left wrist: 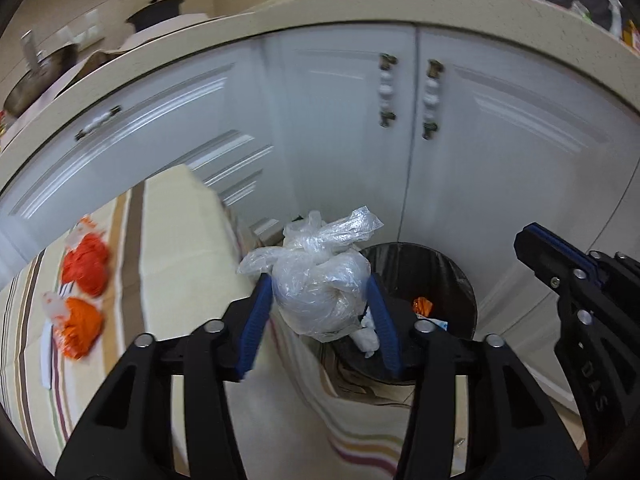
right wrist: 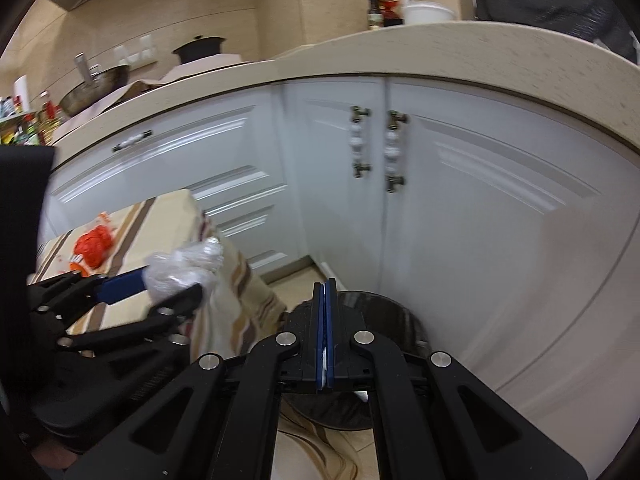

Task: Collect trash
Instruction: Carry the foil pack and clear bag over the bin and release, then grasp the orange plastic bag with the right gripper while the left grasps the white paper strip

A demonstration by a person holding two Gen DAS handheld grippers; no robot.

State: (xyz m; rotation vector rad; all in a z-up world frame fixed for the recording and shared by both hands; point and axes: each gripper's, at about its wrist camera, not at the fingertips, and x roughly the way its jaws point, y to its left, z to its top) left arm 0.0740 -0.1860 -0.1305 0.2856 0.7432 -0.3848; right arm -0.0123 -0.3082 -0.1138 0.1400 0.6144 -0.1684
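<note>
Between my left gripper (left wrist: pixel 320 300) jaws sits the clear bag (left wrist: pixel 316 284), just above the black bin (left wrist: pixel 452 276); pads stand open beside it. My right gripper (right wrist: pixel 325 284) is closed, empty.

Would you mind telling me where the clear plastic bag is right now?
In the left wrist view the clear plastic bag sits centre frame between the left claw's blue fingers, above the black trash bin beside the striped tablecloth.
</note>
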